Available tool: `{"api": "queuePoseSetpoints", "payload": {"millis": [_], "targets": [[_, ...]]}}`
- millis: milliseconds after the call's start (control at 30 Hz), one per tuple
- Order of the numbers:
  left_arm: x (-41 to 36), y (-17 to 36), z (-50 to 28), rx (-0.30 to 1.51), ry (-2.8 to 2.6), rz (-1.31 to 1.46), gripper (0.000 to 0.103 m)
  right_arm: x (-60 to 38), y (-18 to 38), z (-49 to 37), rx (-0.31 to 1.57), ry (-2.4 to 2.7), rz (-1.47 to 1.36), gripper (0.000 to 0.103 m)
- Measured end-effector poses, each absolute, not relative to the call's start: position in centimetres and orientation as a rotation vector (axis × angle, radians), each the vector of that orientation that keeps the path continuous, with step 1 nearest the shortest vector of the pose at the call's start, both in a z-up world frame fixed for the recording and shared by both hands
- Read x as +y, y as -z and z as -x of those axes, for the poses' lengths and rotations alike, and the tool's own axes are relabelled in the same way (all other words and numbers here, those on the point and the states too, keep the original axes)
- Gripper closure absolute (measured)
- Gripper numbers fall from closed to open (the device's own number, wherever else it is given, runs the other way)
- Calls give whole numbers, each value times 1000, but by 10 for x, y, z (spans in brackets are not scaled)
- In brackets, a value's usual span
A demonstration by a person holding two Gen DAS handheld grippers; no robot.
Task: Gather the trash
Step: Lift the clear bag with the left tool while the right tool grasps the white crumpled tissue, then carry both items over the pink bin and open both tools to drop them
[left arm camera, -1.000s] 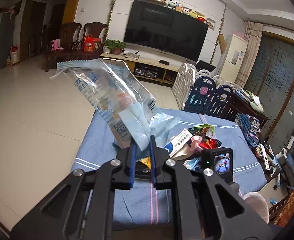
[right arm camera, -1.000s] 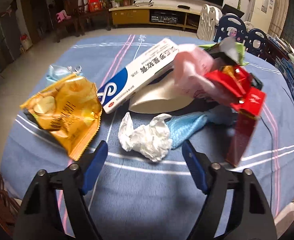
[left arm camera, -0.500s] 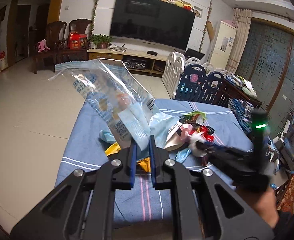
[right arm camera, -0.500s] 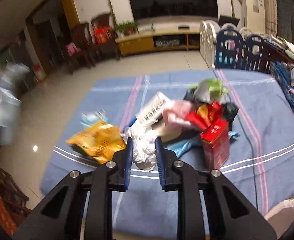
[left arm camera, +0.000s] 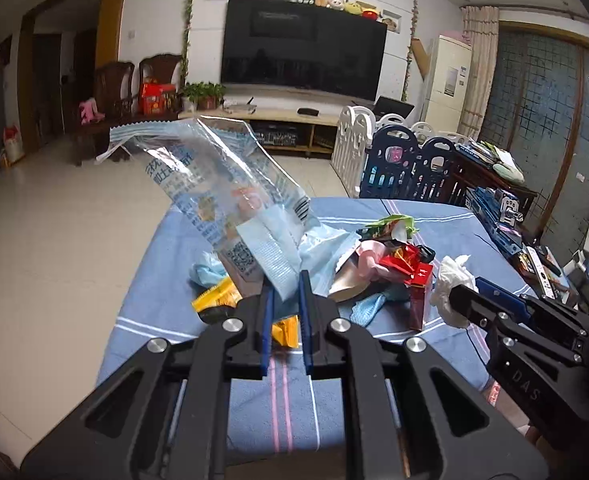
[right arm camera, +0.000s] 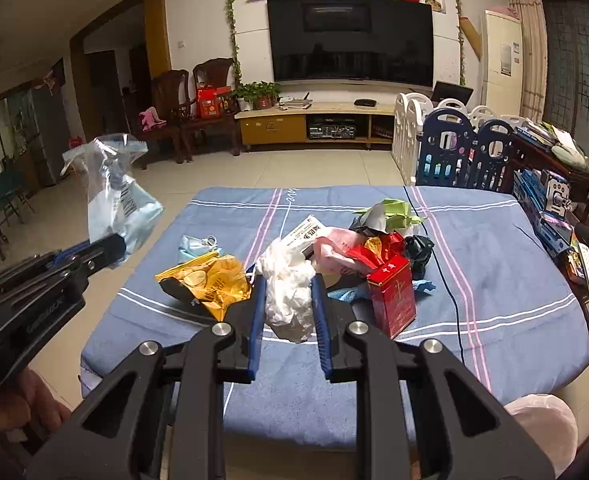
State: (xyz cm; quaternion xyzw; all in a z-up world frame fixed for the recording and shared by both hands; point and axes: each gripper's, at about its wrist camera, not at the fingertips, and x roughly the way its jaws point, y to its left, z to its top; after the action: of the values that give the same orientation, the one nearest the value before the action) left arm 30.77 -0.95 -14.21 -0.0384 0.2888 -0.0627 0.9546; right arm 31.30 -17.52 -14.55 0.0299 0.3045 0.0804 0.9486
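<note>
Mid-collection. Left gripper (left arm camera: 284,308) clamped on clear plastic bag (left arm camera: 214,184); right gripper (right arm camera: 286,312) pinching crumpled tissue (right arm camera: 288,292) above tabletop near edge. Next: likely tissue into bag mouth.

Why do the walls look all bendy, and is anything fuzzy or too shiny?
Left wrist view: the fisheye lens bends the doorway and walls near the edges, the corners go dark, and light glints off the clear plastic bag held by the left gripper. Right wrist view: same bending, a sharp picture; the crumpled tissue in the right gripper looks very bright; the TV shows faint reflections.
</note>
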Motion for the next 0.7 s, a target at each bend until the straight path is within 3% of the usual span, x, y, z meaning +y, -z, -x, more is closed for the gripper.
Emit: {"api": "queuePoseSetpoints", "payload": {"millis": [700], "targets": [[-24,149,-314,674,196,52,90,-181,151,-320,630,-118,-89,80]]}}
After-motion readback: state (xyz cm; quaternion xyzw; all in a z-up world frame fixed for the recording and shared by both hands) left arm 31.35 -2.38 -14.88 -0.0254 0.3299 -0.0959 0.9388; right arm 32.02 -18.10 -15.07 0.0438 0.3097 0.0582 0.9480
